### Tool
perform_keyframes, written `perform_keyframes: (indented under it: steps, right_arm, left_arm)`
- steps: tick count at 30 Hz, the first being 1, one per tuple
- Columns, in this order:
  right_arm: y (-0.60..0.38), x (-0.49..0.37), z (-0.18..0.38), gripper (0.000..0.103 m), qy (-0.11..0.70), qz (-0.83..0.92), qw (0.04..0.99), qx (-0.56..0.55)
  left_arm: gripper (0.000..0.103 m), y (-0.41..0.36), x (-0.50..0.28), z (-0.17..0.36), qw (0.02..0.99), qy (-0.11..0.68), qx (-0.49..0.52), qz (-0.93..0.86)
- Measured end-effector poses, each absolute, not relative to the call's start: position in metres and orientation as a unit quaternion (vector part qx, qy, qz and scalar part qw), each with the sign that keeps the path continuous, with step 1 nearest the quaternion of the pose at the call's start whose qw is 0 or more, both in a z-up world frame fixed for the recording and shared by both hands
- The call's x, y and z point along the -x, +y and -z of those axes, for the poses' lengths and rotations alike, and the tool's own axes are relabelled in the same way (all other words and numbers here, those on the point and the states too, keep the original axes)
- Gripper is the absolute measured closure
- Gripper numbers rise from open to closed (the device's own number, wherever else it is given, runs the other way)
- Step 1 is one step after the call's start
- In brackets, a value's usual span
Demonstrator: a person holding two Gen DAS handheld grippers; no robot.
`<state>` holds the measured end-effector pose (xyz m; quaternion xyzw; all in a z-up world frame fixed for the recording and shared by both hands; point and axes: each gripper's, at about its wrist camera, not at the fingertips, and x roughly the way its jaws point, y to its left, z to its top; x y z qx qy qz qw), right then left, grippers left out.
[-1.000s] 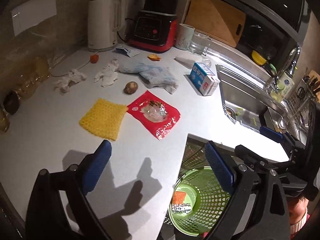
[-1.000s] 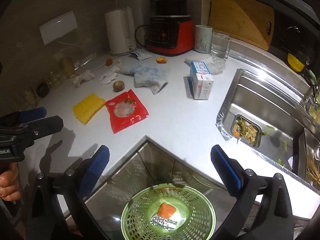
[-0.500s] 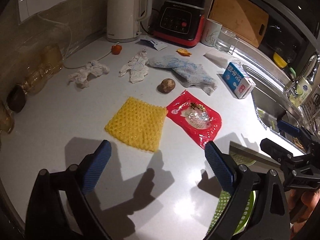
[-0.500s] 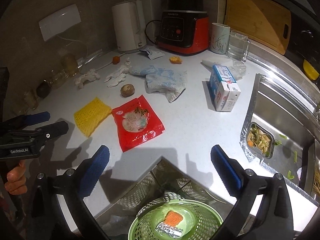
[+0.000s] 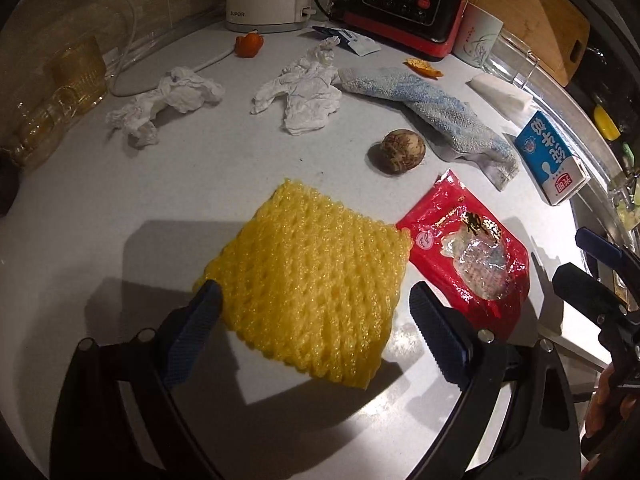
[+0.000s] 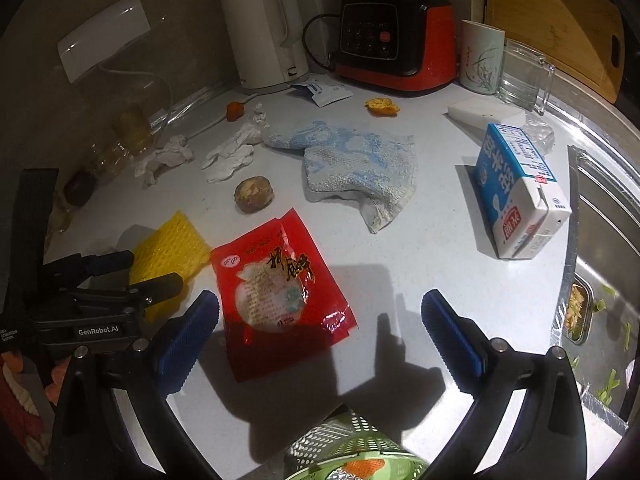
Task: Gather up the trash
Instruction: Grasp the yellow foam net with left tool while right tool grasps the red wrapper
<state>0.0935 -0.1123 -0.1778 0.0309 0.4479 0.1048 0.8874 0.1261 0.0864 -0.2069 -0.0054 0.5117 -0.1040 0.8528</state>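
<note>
The yellow foam net (image 5: pixel 308 280) lies flat between the wide-apart left tongs (image 5: pixel 316 336), so they should go low, pinch its near edge, while the right tongs (image 6: pixel 320 332) wait apart above the red packet (image 6: pixel 280 292).

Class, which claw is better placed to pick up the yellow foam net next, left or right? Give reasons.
Left. The left claw is open with the yellow foam net between its fingers; the right claw hangs over the red packet.
</note>
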Motion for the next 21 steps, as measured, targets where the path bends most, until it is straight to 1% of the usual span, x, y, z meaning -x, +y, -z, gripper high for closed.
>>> perform_keyframes:
  steps: [3,5,7,8,10,11,13,14,16,21]
  right_arm:
    - [-0.109,-0.102,0.182,0.003,0.451,-0.113,0.885,-0.029]
    - [-0.106,-0.107,0.185,0.003,0.455,-0.117,0.883,-0.023]
    - [-0.102,-0.110,0.188,0.003,0.456,-0.119,0.882,-0.015]
    - [-0.100,-0.111,0.189,0.003,0.457,-0.120,0.881,-0.012]
    - [-0.098,-0.112,0.192,0.003,0.459,-0.123,0.880,-0.006]
    - [-0.097,-0.112,0.193,0.003,0.460,-0.123,0.879,-0.003]
    - [-0.096,-0.113,0.195,0.003,0.463,-0.124,0.878,0.001]
    - [-0.096,-0.113,0.195,0.002,0.464,-0.125,0.877,0.002]
    - [-0.095,-0.114,0.196,0.002,0.465,-0.129,0.876,0.004]
    - [-0.089,-0.124,0.202,0.003,0.470,-0.139,0.872,0.013]
  left_arm:
    - [0.013,0.086,-0.127,0.207,0.854,0.509,0.006,0.108]
    - [0.017,0.086,-0.127,0.207,0.855,0.507,0.002,0.107]
    - [0.028,0.086,-0.124,0.208,0.859,0.502,-0.014,0.098]
    - [0.031,0.086,-0.123,0.208,0.861,0.498,-0.021,0.097]
    - [0.044,0.088,-0.120,0.207,0.865,0.492,-0.028,0.096]
    - [0.048,0.090,-0.119,0.206,0.866,0.489,-0.026,0.097]
    - [0.062,0.095,-0.119,0.205,0.868,0.487,-0.018,0.096]
    - [0.066,0.097,-0.120,0.204,0.867,0.488,-0.013,0.097]
    - [0.078,0.099,-0.122,0.201,0.866,0.491,-0.002,0.100]
    - [0.080,0.094,-0.115,0.184,0.877,0.470,-0.014,0.095]
